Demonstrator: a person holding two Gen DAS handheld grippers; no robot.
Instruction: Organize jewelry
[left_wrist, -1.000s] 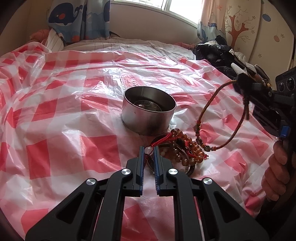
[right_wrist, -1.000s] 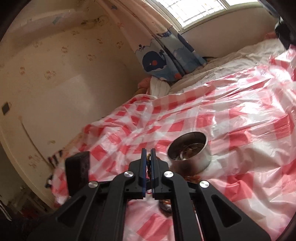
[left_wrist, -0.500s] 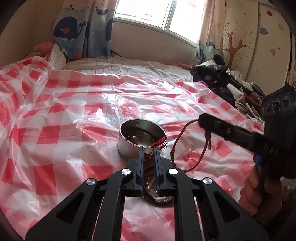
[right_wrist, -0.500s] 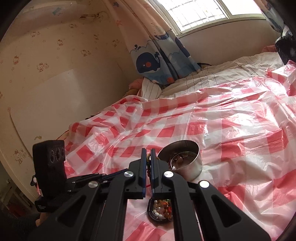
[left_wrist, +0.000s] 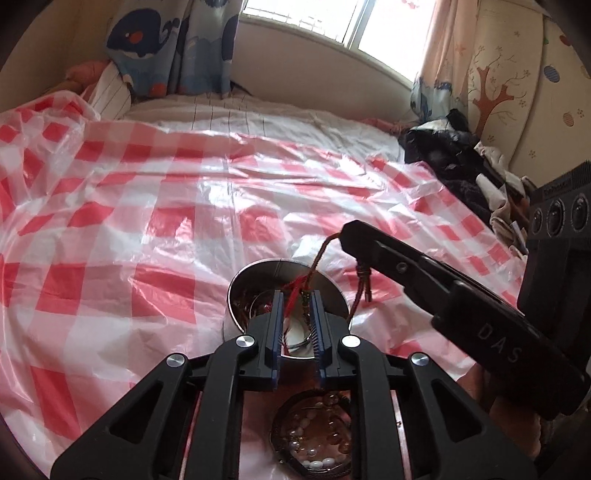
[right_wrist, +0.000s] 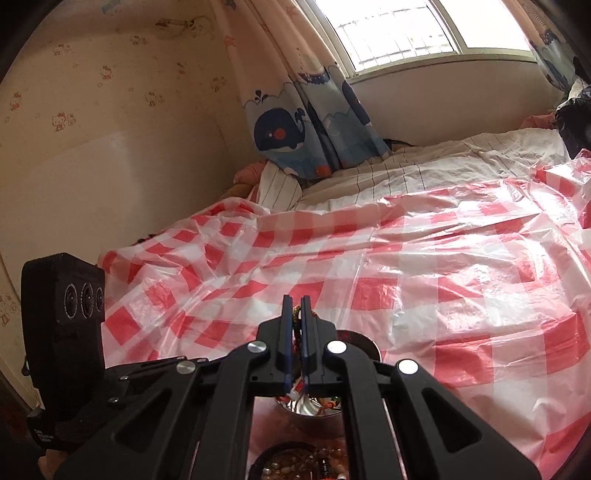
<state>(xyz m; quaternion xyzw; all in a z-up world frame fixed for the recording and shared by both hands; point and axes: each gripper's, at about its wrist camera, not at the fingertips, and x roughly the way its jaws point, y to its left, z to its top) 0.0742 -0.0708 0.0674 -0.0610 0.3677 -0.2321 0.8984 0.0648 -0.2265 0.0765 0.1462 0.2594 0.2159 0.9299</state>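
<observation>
My left gripper (left_wrist: 297, 295) pinches the red tassel cord (left_wrist: 293, 295) and my right gripper (left_wrist: 345, 232) clamps the brown cord (left_wrist: 318, 254), both over the steel tin (left_wrist: 338, 299) for dropping in.

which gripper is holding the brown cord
The right gripper: the brown cord hangs from its shut tip into the metal tin. The left gripper has red thread between its fingers.

My brown cord necklace (left_wrist: 320, 254) hangs from its pinched end down toward the round steel tin (left_wrist: 334, 291), where a red string (left_wrist: 293, 295) also dangles. Below me, beaded bracelets (left_wrist: 317, 432) lie coiled on the checked sheet.
</observation>
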